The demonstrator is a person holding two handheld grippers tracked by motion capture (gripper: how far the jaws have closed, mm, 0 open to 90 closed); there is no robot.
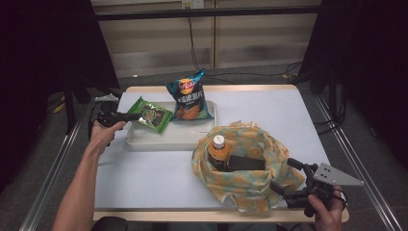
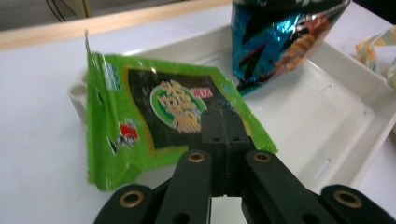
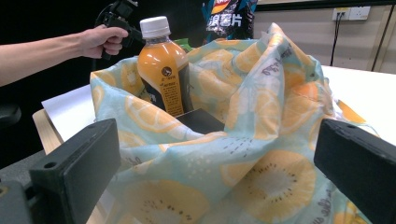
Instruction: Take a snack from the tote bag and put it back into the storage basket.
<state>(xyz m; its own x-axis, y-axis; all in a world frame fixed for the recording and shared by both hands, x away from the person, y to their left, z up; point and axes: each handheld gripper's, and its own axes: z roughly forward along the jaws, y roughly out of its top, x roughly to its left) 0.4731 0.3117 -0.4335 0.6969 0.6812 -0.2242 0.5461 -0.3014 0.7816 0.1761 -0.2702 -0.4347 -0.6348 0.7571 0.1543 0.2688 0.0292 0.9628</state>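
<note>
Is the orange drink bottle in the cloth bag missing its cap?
No, the orange drink bottle stands upright inside the fruit-print cloth bag with a white cap on its neck.

- blue chip bag (image 1: 189, 96): round red-and-yellow Lay's-style logo near the top; the right gripper view shows white Chinese characters below it, roughly "原薯片" (image 3: 227, 19)
- green snack packet (image 2: 159, 120): yellow Chinese lettering in a white oval, too blurred to read
- orange drink bottle (image 3: 164, 74): small round emblem and fine print on the label, illegible
</note>
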